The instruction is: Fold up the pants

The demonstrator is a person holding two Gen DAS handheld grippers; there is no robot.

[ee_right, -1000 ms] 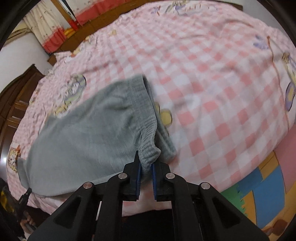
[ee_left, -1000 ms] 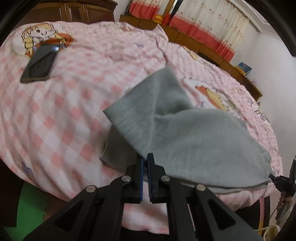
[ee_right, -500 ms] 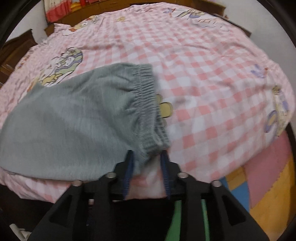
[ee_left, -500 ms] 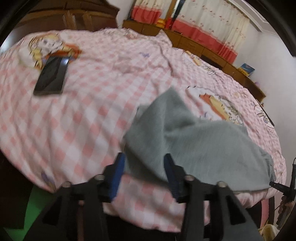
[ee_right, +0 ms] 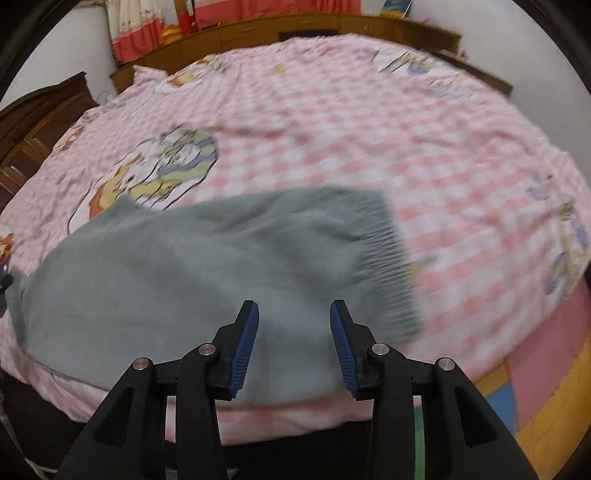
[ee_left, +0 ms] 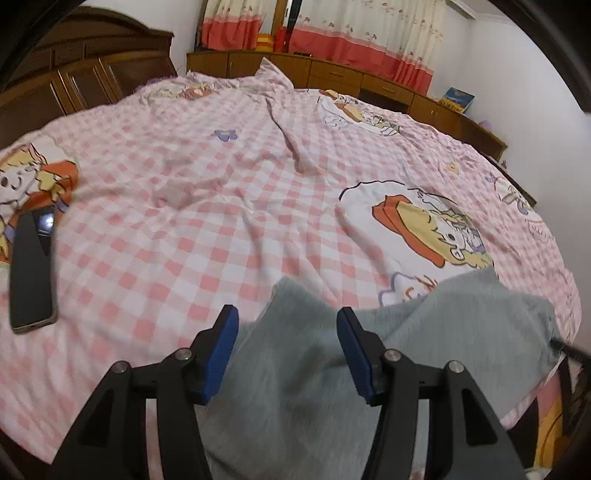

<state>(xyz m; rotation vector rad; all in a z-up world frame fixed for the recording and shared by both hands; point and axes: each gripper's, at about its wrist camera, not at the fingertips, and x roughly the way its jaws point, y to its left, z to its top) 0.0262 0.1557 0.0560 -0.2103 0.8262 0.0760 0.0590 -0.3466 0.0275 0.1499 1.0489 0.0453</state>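
While my fingers on both sides are spreading apart, the grey pants lie released on the bed, near its front edge. My left gripper hovers over one end of them, blue pads clear of the cloth on both sides; my right gripper hovers over the other end, just beside the ribbed waistband, and its pads press on nothing either.

From the right wrist the pants run from the waistband leftward to the bed's left front edge, folded over into a broad band. Their lower edge sits close to where the checked bedspread drops away. Beyond the pants the bedspread stretches wide and bare toward the wooden cabinets and the red-and-white curtains, so there is plenty of room ahead. To the left, well apart from the pants, a dark phone lies on the bedspread near that edge.

Much is hard to read. The waistband and the right half of the bedspread are smeared by blur. My own fingers hide the nearest part of the pants in both views, so I cannot tell how neatly the layers lie there. At the right edge of the left view, a dark object beside the pants is cut off.
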